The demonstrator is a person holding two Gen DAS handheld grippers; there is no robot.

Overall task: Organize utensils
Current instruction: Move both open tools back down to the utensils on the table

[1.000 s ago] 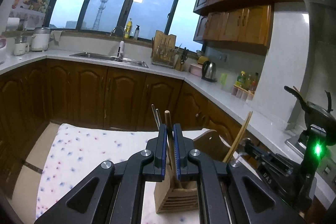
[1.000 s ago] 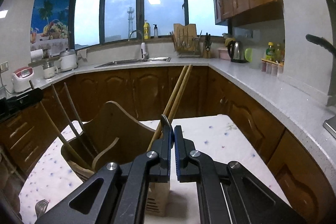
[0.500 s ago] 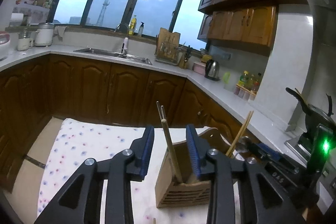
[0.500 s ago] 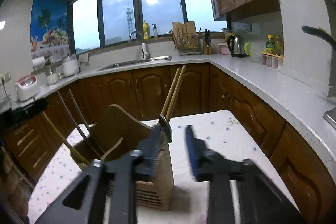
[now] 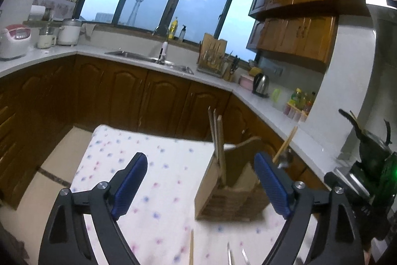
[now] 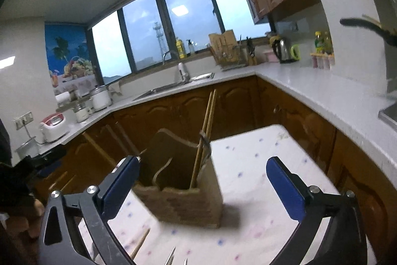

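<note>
both grippers spread wide and empty: left gripper (image 5: 199,163), right gripper (image 6: 202,167). wooden utensil holder (image 6: 188,200) upright on dotted tablecloth (image 6: 250,158), chopsticks (image 6: 204,138) standing inside.

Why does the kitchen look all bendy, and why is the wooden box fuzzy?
Both wrist views use a fisheye lens, so the windows curve. In the right wrist view the wooden utensil holder is smeared by motion blur, and a ceiling light glares at the top; the left wrist view shows it slightly soft too.
</note>
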